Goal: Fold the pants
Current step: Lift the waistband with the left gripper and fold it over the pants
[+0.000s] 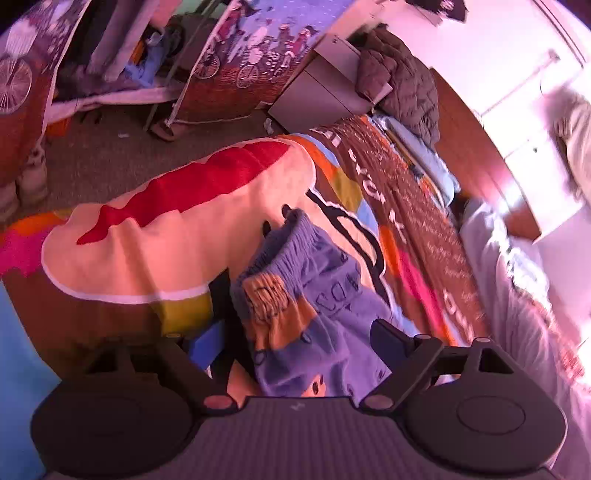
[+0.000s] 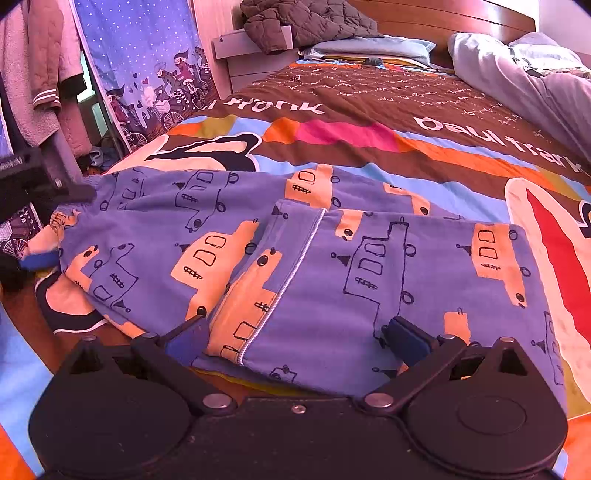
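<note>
Pants (image 2: 332, 258) are lying across the colourful bedspread (image 2: 369, 147), blue ones with orange truck prints, already doubled over so a cuff with a white stitched seam sits on top near the middle. The waistband end is bunched up at the edge of the bed.

Left gripper (image 1: 295, 339) tilts down toward that waistband end. Its jaws stand wide apart, and the elastic waistband lies in the gap between them. The right finger sits on the blue cloth, while the left finger is down beside the fabric, against the bedspread. I can't see the pads pressing on anything, so it looks like a loose straddle rather than a grip. In the right wrist view this gripper shows up at the far left, at the pants' end.

Right gripper (image 2: 295, 339) points down more steeply at the folded edge nearest to it. Jaws are spread wide here too, one finger on either side of the white seam, tips resting on or just over the cloth, not pinching it.

A grey jacket (image 2: 306, 22) is heaped on the nightstand by the headboard.
</note>
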`<state>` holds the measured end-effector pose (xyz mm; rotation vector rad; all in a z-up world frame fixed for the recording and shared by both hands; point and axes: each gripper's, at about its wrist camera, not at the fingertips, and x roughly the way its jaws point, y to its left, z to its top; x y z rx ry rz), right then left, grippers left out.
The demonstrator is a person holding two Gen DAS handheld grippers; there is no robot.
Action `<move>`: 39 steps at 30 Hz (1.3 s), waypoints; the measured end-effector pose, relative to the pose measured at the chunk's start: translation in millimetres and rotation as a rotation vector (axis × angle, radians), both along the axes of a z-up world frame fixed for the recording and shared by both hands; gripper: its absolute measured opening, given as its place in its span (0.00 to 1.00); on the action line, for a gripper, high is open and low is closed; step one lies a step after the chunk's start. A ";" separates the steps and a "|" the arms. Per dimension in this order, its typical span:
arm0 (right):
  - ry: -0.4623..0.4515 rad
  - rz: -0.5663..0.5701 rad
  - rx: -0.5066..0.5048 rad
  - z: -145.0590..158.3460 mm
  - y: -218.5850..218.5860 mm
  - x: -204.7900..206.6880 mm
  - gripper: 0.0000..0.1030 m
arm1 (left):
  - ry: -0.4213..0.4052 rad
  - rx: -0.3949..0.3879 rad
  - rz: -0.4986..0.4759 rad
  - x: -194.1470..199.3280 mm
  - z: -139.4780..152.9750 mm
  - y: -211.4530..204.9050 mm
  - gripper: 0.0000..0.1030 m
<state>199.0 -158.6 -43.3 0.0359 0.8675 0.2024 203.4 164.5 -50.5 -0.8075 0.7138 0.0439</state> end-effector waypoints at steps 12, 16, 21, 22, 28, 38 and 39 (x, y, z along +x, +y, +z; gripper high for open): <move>0.000 -0.002 -0.001 0.2 0.0 -0.1 0.99 | -0.088 0.042 0.107 5.3 -12.0 -10.3 0.80; 0.000 -0.002 -0.002 0.2 0.3 -0.1 0.99 | -0.037 0.125 0.183 8.0 -14.3 -12.2 0.38; 0.002 -0.001 -0.024 -0.7 2.6 0.3 0.99 | -0.037 0.226 0.180 8.1 -7.2 -25.7 0.21; 0.002 0.000 -0.025 -0.8 3.0 0.5 0.99 | -0.045 0.226 0.170 9.3 -5.8 -27.8 0.18; 0.002 -0.001 -0.021 -0.8 3.3 0.4 0.99 | -0.116 0.191 0.173 -0.2 -1.6 -27.0 0.16; -0.123 -0.125 0.278 33.7 -60.9 -29.3 0.94 | -0.283 0.371 0.060 -15.5 35.1 -68.3 0.15; -0.141 -0.141 0.304 39.4 -75.4 -36.7 0.94 | -0.281 0.372 0.044 -15.1 39.5 -73.8 0.15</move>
